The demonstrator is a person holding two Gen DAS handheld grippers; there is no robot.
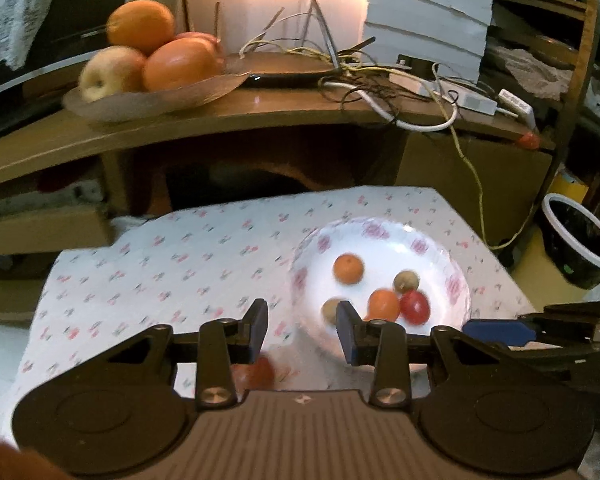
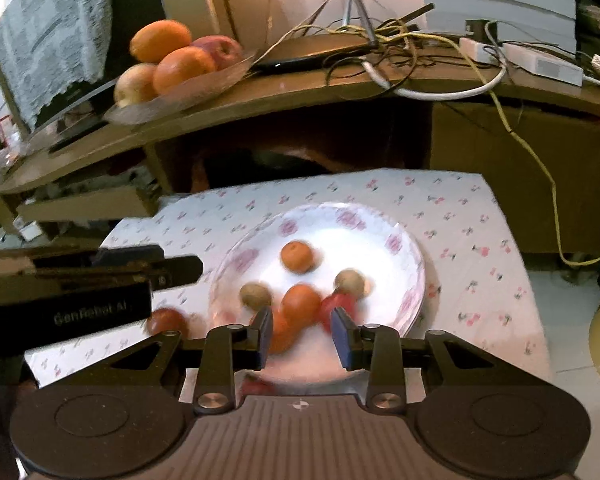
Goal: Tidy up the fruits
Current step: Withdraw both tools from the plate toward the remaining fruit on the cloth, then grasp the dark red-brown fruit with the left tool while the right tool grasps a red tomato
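A white floral bowl [image 1: 420, 246] [image 2: 396, 244] sits on the flowered tablecloth [image 1: 180, 264]. In it lie small oranges [image 1: 349, 268] [image 2: 298, 256], brownish kiwis [image 1: 406, 280] [image 2: 350, 282] and a red fruit [image 1: 415, 307] [image 2: 336, 308]. A red fruit [image 1: 256, 374] [image 2: 166, 322] lies on the cloth left of the bowl. My left gripper [image 1: 302, 330] is open and empty above the bowl's left rim. My right gripper [image 2: 301, 334] is open and empty over the bowl's near side. Another red fruit [image 2: 256, 386] shows under it.
A wooden desk [image 1: 260, 112] behind holds a glass dish [image 1: 148, 100] [image 2: 172, 100] of large oranges and apples, tangled cables [image 1: 380, 92] and adapters. A dark bucket [image 1: 580, 240] stands at the right on the floor.
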